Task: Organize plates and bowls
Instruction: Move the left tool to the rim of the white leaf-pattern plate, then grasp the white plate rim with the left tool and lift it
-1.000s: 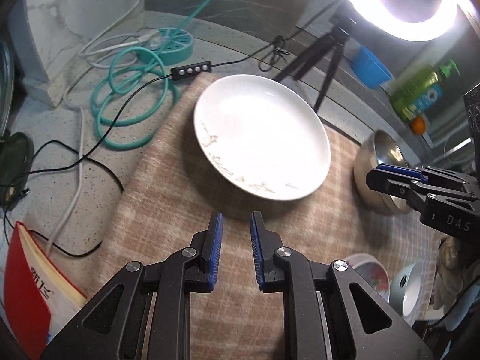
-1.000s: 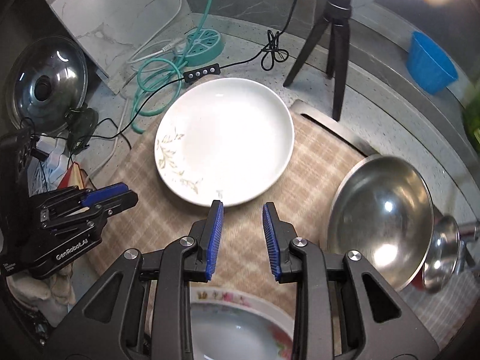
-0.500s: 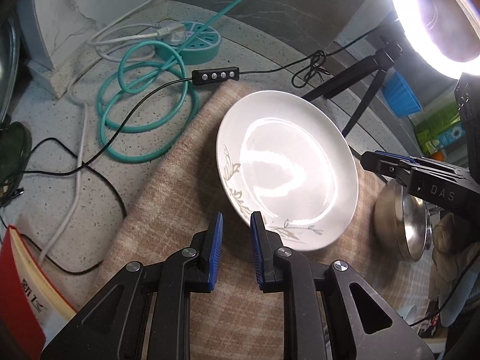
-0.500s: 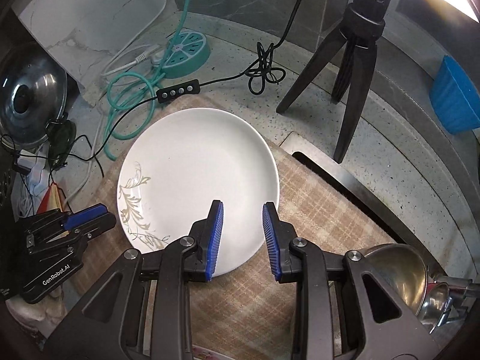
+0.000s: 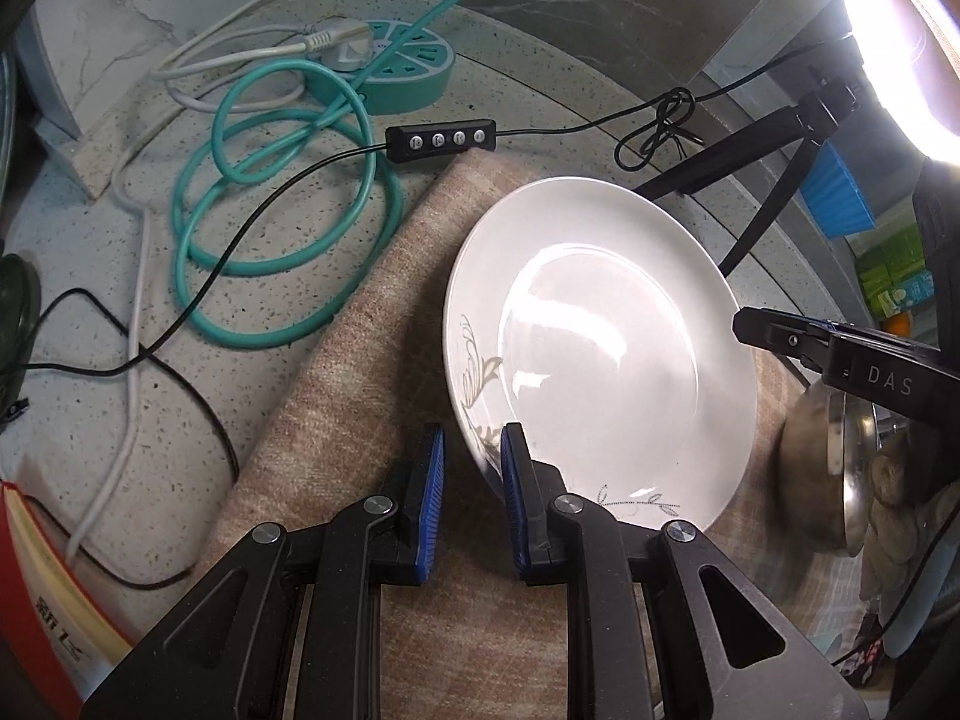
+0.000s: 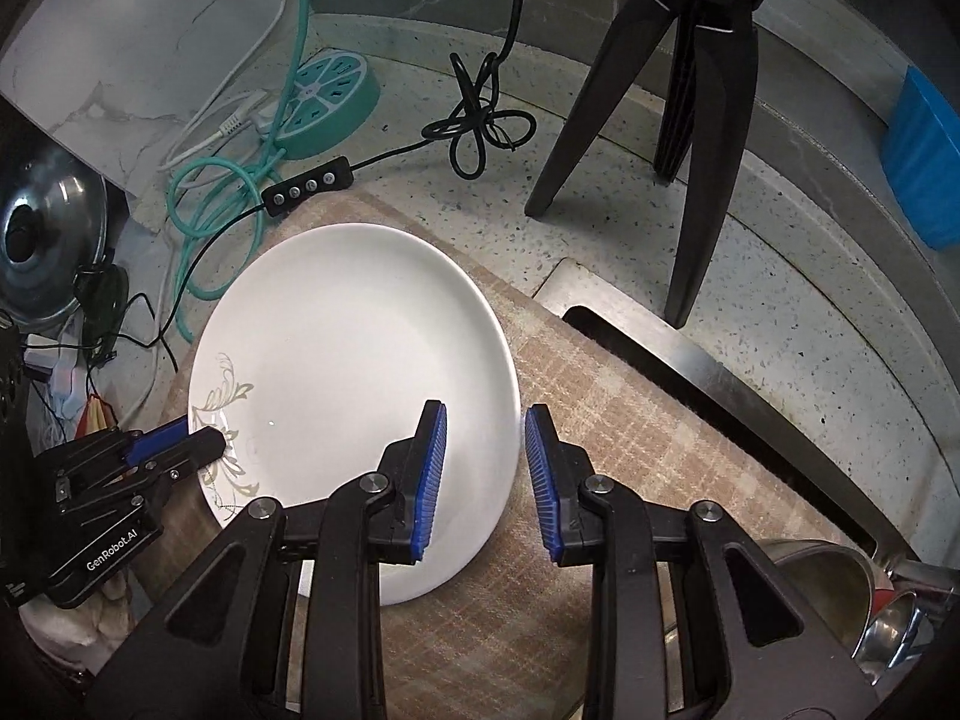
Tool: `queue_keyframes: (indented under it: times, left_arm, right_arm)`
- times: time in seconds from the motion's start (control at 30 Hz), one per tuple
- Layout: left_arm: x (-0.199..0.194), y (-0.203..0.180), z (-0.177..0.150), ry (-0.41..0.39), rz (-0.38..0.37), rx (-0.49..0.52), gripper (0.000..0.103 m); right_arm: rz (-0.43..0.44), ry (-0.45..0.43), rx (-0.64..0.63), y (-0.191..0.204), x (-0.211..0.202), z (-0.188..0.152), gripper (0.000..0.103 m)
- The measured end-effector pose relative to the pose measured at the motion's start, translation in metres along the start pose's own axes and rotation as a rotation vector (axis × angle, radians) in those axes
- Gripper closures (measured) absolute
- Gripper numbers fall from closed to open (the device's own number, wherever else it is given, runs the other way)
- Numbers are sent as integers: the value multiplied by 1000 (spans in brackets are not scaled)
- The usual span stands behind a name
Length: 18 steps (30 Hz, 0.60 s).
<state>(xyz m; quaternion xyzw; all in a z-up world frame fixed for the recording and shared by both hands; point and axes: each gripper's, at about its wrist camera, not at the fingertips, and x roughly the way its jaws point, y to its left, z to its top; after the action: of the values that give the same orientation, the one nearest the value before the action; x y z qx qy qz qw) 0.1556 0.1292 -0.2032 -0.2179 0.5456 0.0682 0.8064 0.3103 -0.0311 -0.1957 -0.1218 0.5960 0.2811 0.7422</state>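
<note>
Both grippers have closed in, jaws straddling the plate's (image 6: pixel 348 360) rim.

The plate (image 6: pixel 354 372) lies on the cloth (image 6: pixel 600 450) on the bench (image 6: pixel 780 312); tripod (image 6: pixel 696 120) at two o'clock, power strip (image 6: pixel 327 105) at eleven (cables coiled beside it), metal bowl (image 5: pixel 840 456) at four.

Left tool (image 5: pixel 471 468) astride plate (image 5: pixel 600 348) rim
</note>
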Motion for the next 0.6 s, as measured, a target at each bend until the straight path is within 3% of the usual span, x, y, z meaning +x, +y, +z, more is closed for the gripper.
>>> queue_keyframes:
  times: [0.4,0.6]
  left_arm:
    - [9,4,4,3,-5,-5,86]
    - [16,-4,8,5,-2,13,90]
  right_arm:
    - [-12,30,9,-2,16,12,75]
    - [-19,45,5,-2,22,11,84]
